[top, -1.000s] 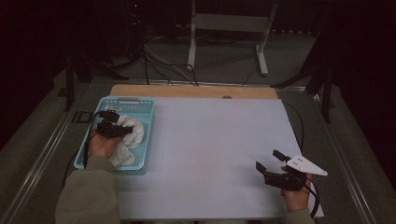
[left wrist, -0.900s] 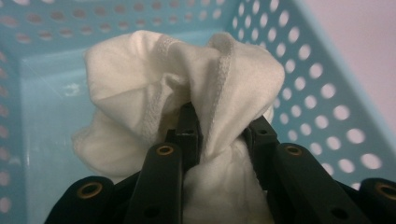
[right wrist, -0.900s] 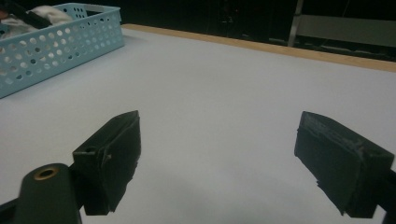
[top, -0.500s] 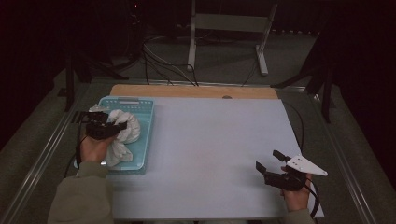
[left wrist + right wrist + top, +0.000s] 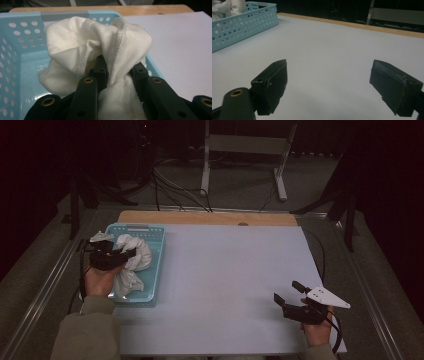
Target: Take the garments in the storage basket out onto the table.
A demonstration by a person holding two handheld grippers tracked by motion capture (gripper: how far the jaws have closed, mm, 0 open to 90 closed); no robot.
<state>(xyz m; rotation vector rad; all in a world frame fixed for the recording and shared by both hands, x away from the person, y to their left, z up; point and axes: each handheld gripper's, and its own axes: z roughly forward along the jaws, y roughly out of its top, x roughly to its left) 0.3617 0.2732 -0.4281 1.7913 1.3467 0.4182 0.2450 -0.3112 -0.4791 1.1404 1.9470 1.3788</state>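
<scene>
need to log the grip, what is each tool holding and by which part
The left tool is shut on the white cloth, pinching a bunched fold near a stitched hem, over the blue basket. The right tool holds nothing.

Left gripper point(image 5: 120, 75): matte black, with broad flat jaw arms carrying brass-coloured rivets and small screw holes; a black cable point(image 5: 81, 270) trails from it, and the arm behind it wears an olive-grey sleeve point(image 5: 87, 335). Right gripper point(image 5: 337, 85): black, with blocky, rough-edged pads point(image 5: 273, 82), one brass rivet, and a light grey three-cornered plate point(image 5: 327, 297) on top with small dark holes.
</scene>
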